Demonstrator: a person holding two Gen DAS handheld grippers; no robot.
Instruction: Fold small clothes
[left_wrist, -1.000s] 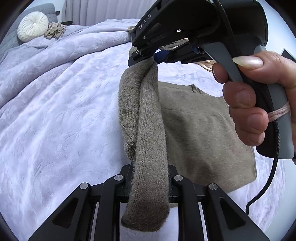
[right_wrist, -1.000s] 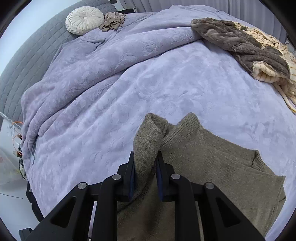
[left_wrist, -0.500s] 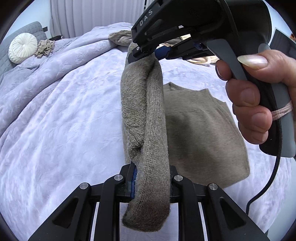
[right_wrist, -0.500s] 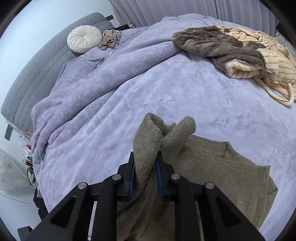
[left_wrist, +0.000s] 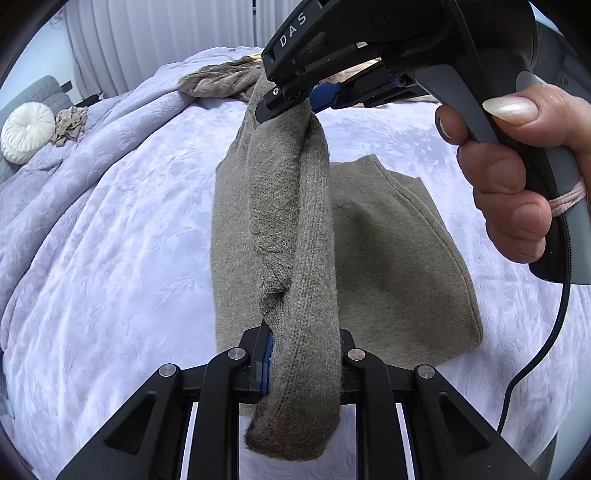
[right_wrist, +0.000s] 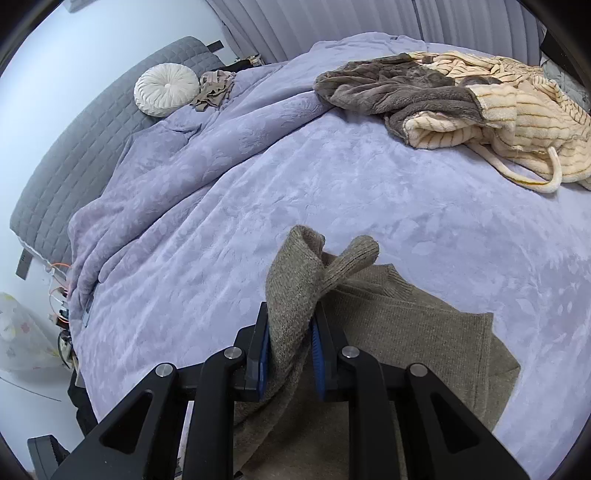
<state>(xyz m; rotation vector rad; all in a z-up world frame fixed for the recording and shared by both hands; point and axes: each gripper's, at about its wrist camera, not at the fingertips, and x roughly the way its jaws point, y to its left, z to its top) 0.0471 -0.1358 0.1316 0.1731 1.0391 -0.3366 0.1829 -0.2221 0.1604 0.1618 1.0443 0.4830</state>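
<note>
An olive-brown knit sweater (left_wrist: 388, 258) lies partly on the lavender bedspread (left_wrist: 110, 258). Its left edge is lifted and stretched as a band between both grippers. My left gripper (left_wrist: 303, 354) is shut on the near end of that band, whose tip hangs over the fingers. My right gripper (left_wrist: 295, 99), held in a hand, is shut on the far end above the bed. In the right wrist view the right gripper (right_wrist: 290, 347) pinches the sweater (right_wrist: 406, 332), with the rest of the garment spread to the right below.
A pile of brown and cream striped fleece clothes (right_wrist: 461, 92) lies at the far right of the bed. A round white cushion (right_wrist: 166, 88) and a small beige garment (right_wrist: 214, 88) sit by the grey headboard (right_wrist: 74, 155). The bed's edge drops off at left.
Both grippers have lifted the sweater's edge higher and carried it over toward the garment's body. The far clothes pile has come more into view.
</note>
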